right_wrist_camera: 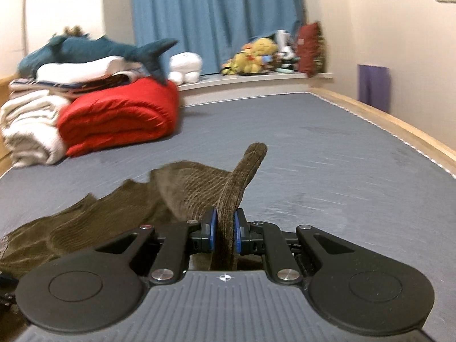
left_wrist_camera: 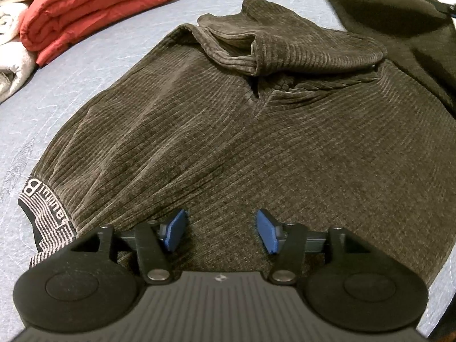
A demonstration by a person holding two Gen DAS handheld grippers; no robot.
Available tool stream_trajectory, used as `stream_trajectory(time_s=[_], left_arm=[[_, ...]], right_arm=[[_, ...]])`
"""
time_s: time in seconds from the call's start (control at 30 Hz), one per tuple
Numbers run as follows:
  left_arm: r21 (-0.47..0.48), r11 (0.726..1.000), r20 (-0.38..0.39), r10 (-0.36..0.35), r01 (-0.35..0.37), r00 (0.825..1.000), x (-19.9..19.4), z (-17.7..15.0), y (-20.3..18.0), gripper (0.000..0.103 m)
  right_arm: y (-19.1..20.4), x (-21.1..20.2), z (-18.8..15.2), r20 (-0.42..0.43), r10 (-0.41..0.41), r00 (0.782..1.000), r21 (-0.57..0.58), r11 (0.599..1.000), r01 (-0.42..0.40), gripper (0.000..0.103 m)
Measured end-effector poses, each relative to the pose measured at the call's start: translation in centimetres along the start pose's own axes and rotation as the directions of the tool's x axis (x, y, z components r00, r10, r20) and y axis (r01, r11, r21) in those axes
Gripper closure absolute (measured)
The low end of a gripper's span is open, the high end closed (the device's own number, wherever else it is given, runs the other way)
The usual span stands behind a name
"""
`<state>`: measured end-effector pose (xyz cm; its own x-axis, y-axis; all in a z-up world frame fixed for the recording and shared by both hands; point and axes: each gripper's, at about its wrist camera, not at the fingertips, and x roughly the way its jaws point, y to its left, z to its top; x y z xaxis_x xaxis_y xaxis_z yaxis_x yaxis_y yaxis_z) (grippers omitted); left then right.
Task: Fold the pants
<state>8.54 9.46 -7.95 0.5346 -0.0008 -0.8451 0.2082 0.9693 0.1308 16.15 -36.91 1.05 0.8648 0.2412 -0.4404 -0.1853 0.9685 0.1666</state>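
Note:
Dark olive corduroy pants (left_wrist_camera: pixel 228 131) lie spread on a grey-blue mattress (left_wrist_camera: pixel 85 65), with a black-and-white patterned waistband (left_wrist_camera: pixel 42 216) at the lower left and a bunched fold (left_wrist_camera: pixel 256 42) at the far end. My left gripper (left_wrist_camera: pixel 221 230) is open and empty, its blue pads (left_wrist_camera: pixel 176 229) hovering just over the near part of the pants. My right gripper (right_wrist_camera: pixel 225 233) is shut on an edge of the pants (right_wrist_camera: pixel 239 182), which stands up between the pads. The rest of the pants trails to the left (right_wrist_camera: pixel 85 219).
A folded red quilt (right_wrist_camera: pixel 119 119) and white blankets (right_wrist_camera: pixel 28 125) are stacked at the mattress's far left, with a blue shark plush (right_wrist_camera: pixel 85 51) on top. A wooden bed edge (right_wrist_camera: pixel 384 119) runs along the right. Blue curtains (right_wrist_camera: pixel 213 20) and toys sit on the far ledge.

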Motion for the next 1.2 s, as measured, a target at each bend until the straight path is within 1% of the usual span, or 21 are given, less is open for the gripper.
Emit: stream_trajectory(time_s=[0.1,0.13,0.17,0.2,0.23,0.27,0.3,0.33,0.37,0.43,0.5,0.53,0.6,0.63,0.8,0.93,1.0,1.07,1.1,1.17,1.2], left_arm=[[0.002,1.000,-0.001,0.007,-0.006,1.000,-0.1,0.0,-0.1,0.040],[0.002,1.000,-0.001,0.007,-0.007,1.000,-0.1,0.0,-0.1,0.040],[0.002,1.000,-0.001,0.007,-0.007,1.000,-0.1,0.0,-0.1,0.040],[0.001,1.000,-0.001,0.006,-0.006,1.000,-0.1,0.0,0.0,0.040],[0.001,1.000,-0.002,0.007,-0.007,1.000,-0.1,0.0,0.0,0.039],[0.001,1.000,-0.003,0.010,-0.010,1.000,-0.1,0.0,0.0,0.039],[0.003,1.000,-0.003,0.012,-0.012,1.000,-0.1,0.0,0.0,0.039],[0.004,1.000,-0.003,0.015,-0.015,1.000,-0.1,0.0,-0.1,0.039],[0.005,1.000,-0.004,0.018,-0.018,1.000,-0.1,0.0,-0.1,0.039],[0.006,1.000,-0.005,0.022,-0.022,1.000,-0.1,0.1,-0.2,0.038],[0.008,1.000,-0.005,0.024,-0.024,1.000,-0.1,0.1,-0.2,0.037],[0.008,1.000,-0.006,0.025,-0.025,1.000,0.0,0.1,-0.2,0.037],[0.005,1.000,-0.006,0.025,-0.025,1.000,0.0,0.1,-0.2,0.036],[0.006,1.000,-0.006,0.024,-0.024,1.000,0.0,0.1,-0.1,0.036],[0.007,1.000,-0.005,0.026,-0.026,1.000,0.0,0.1,-0.1,0.034],[0.007,1.000,-0.004,0.026,-0.026,1.000,0.1,0.1,-0.1,0.033],[0.004,1.000,-0.005,0.025,-0.025,1.000,0.1,0.1,-0.1,0.032],[0.003,1.000,-0.005,0.024,-0.024,1.000,0.1,0.1,0.0,0.031],[0.003,1.000,-0.005,0.024,-0.024,1.000,0.1,0.1,0.0,0.031],[0.003,1.000,-0.005,0.024,-0.024,1.000,0.2,0.1,0.0,0.031],[0.002,1.000,-0.006,0.023,-0.023,1.000,0.2,0.1,0.0,0.031]], right_arm=[[-3.3,-1.4,-0.7,0.008,-0.106,0.994,0.073,0.992,0.105,0.090],[-4.5,-1.8,-1.1,-0.007,-0.155,0.988,0.103,0.983,0.155,0.090],[-6.1,-2.0,-1.5,-0.052,-0.236,0.970,0.143,0.960,0.241,0.090],[-7.7,-2.0,-2.1,-0.123,-0.316,0.941,0.178,0.926,0.334,0.091],[-9.4,-1.8,-3.0,-0.221,-0.393,0.893,0.216,0.873,0.438,0.091],[-11.4,-1.6,-4.3,-0.330,-0.444,0.833,0.251,0.809,0.531,0.091],[-12.7,-1.5,-5.4,-0.395,-0.462,0.794,0.271,0.768,0.581,0.091],[-13.7,-1.4,-6.3,-0.432,-0.471,0.769,0.279,0.742,0.610,0.090],[-14.5,-1.3,-6.8,-0.443,-0.470,0.764,0.286,0.733,0.617,0.090],[-15.8,-1.4,-7.2,-0.426,-0.453,0.783,0.335,0.725,0.602,0.087],[-17.5,-1.6,-7.4,-0.402,-0.430,0.809,0.431,0.691,0.581,0.084],[-18.2,-1.8,-7.7,-0.401,-0.414,0.817,0.465,0.677,0.571,0.076],[-19.9,-1.9,-8.6,-0.404,-0.371,0.836,0.556,0.626,0.546,0.066],[-20.7,-1.8,-9.0,-0.397,-0.345,0.851,0.601,0.603,0.525,0.064],[-24.1,-1.7,-10.7,-0.292,-0.259,0.921,0.778,0.497,0.386,0.063],[-25.7,-0.8,-11.5,-0.213,-0.205,0.955,0.855,0.434,0.284,0.063],[-25.9,-0.3,-11.3,-0.199,-0.198,0.960,0.860,0.435,0.268,0.064],[-25.6,0.0,-10.8,-0.189,-0.213,0.958,0.853,0.447,0.268,0.085],[-25.6,-0.1,-10.4,-0.170,-0.224,0.960,0.853,0.454,0.257,0.090],[-25.3,-0.9,-9.3,-0.114,-0.273,0.955,0.835,0.495,0.241,0.091],[-24.8,-1.8,-8.3,-0.071,-0.327,0.942,0.809,0.534,0.246,0.091]])
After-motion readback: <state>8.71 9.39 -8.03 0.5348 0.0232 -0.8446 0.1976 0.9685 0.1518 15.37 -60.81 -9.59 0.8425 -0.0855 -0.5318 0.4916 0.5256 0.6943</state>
